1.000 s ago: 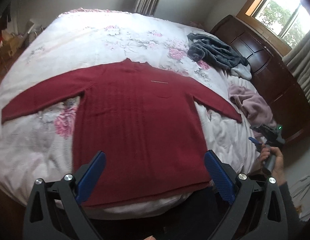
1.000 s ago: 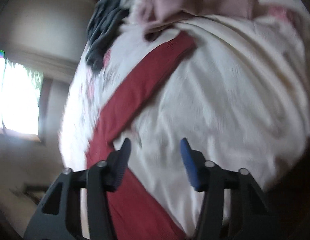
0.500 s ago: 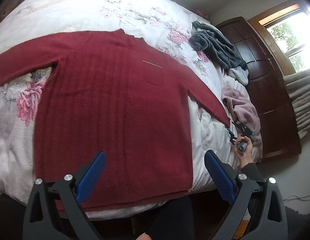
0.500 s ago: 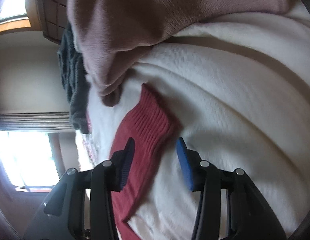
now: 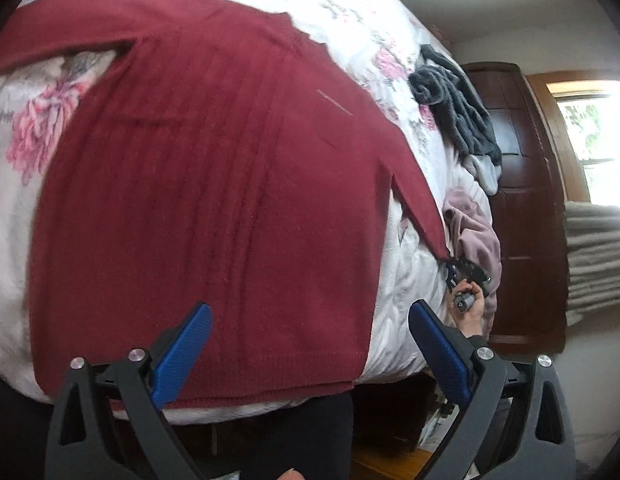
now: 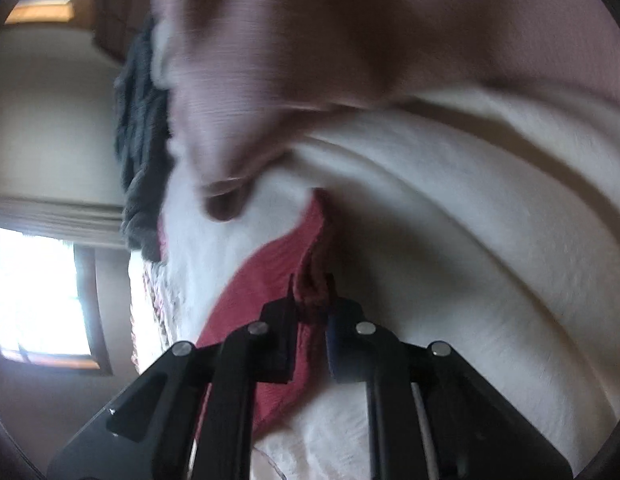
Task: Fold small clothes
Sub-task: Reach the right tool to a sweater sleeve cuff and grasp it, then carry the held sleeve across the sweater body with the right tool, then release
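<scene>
A dark red ribbed knit sweater [image 5: 214,184] lies spread flat, sleeves out, on a bed with a white floral-print cover [image 5: 30,128]. The left tool [image 5: 310,344] hovers over the sweater's hem, its blue-padded fingers spread wide and holding nothing. The right tool [image 6: 312,316] is clenched on the bunched cuff of the sweater's right sleeve [image 6: 310,280], beside a crumpled dusty-pink garment [image 6: 310,40] and a dark grey fleece garment [image 5: 458,108].

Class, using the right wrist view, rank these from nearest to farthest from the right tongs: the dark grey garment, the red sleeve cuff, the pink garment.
1. Red sleeve cuff: pinched in the right tongs.
2. Pink garment: just beyond, above the cuff.
3. Dark grey garment: farthest, upper left.
</scene>
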Available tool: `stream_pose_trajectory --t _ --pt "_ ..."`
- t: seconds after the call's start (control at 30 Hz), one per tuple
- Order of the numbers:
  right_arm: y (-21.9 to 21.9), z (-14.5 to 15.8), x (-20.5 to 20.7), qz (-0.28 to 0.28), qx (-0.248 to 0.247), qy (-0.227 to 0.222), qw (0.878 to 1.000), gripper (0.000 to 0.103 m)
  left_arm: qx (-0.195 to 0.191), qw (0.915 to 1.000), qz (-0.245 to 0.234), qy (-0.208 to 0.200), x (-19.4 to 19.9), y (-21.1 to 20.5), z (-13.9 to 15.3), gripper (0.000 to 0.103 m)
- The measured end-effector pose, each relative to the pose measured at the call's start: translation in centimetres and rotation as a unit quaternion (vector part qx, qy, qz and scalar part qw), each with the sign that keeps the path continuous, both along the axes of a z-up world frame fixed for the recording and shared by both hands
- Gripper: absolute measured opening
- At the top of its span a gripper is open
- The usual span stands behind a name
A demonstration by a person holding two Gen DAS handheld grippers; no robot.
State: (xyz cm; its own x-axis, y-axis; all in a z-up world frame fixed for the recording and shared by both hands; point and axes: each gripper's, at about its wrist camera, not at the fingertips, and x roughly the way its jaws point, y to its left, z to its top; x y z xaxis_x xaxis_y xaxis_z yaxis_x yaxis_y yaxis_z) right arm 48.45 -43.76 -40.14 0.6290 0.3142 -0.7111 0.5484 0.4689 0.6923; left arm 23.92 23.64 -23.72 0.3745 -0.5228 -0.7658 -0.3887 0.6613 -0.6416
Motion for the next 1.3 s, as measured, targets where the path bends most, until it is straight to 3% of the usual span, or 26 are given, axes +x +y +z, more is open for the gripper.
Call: stream_pose_trajectory --t 0.17,0.33,0.5,0.6,0.8,1.0,1.17,1.27,1.3 --pt "6.4 8.1 1.1 0.077 -0.097 -0.073 0.99 0.009 0.023 0.9985 0.012 -0.049 0.5 0.7 1.5 0.099" --pt "15.6 15.6 1.1 0.16 -0.176 -0.139 0.961 0.009 0.032 0.9943 0.017 -0.1 1.7 0.9 3.0 0.099" --pt "24.2 19.2 0.2 0.225 -0.229 -0.179 0.93 0.009 0.1 0.9888 -0.023 -0.109 3.1 0.2 4.6 0.099" --pt "30.1 19.9 0.3 0.265 -0.253 -0.188 0.911 0.009 0.106 0.9887 -0.041 -0.097 4.1 0.3 4.6 0.099" --pt "41.6 17.2 0.1 0.346 -0.309 -0.172 0.869 0.009 0.078 0.9898 -0.043 -0.111 5.3 1.5 3.6 0.099" --pt "51.8 9.9 -0.7 0.423 -0.349 -0.135 0.825 0.009 0.025 0.9923 -0.033 -0.117 7.8 3.5 1.8 0.099" --pt "56.8 3.7 -0.9 0.466 -0.374 -0.098 0.796 0.011 -0.033 0.9951 -0.019 -0.091 10.7 5.2 -1.8 0.099" --pt "57.9 1.2 -1.5 0.488 -0.372 -0.096 0.784 0.023 -0.065 0.9945 -0.01 -0.082 12.5 5.8 -3.5 0.099" --pt "57.9 1.3 -1.9 0.491 -0.37 -0.104 0.782 0.036 -0.094 0.9922 -0.006 -0.081 13.5 6.0 -4.3 0.099"
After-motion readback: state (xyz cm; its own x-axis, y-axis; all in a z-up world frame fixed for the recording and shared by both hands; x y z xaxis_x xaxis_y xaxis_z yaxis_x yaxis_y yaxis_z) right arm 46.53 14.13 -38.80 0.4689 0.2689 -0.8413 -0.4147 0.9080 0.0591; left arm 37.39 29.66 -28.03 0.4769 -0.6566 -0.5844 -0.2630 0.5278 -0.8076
